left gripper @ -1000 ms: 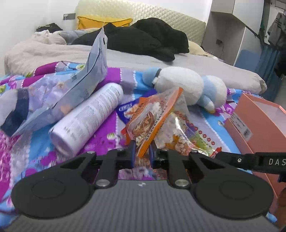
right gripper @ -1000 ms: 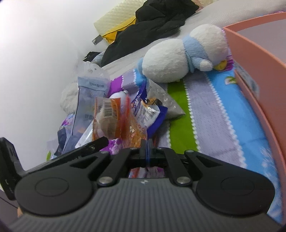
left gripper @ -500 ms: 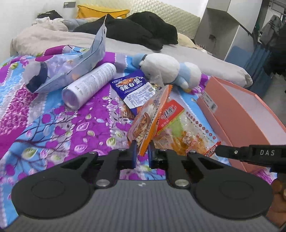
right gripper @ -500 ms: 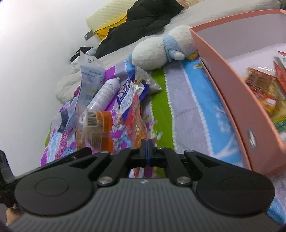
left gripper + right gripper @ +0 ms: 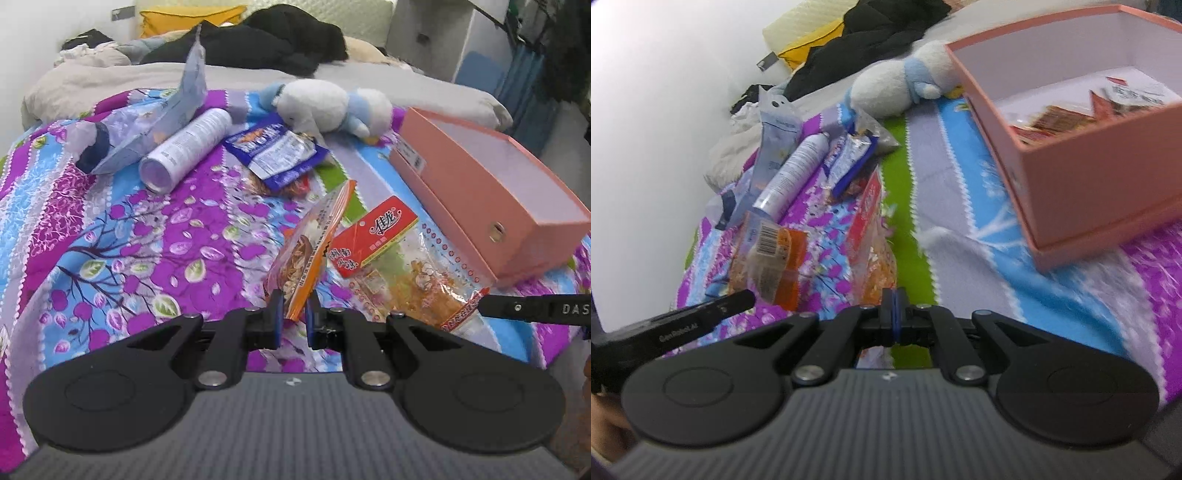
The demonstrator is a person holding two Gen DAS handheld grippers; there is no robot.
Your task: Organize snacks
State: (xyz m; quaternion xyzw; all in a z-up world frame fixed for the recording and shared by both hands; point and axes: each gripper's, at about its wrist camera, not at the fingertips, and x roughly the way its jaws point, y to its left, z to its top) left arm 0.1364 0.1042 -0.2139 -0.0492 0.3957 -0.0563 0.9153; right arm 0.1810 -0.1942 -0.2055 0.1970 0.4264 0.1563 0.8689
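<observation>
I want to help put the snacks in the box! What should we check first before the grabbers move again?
1. Left gripper shut on the orange snack bag: ok.
2. Right gripper pinching the red-label snack bag: ok.
3. Pink box open on top: ok.
4. Room left inside the box: ok, some snacks are already in.
5. Blue snack bag still on the blanket: not ok, waiting.

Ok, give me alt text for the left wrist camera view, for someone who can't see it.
The left claw pinches an orange-edged clear snack bag above a purple floral blanket. Beside it the right claw holds a red-labelled clear snack bag, near an open pink cardboard box.
</observation>
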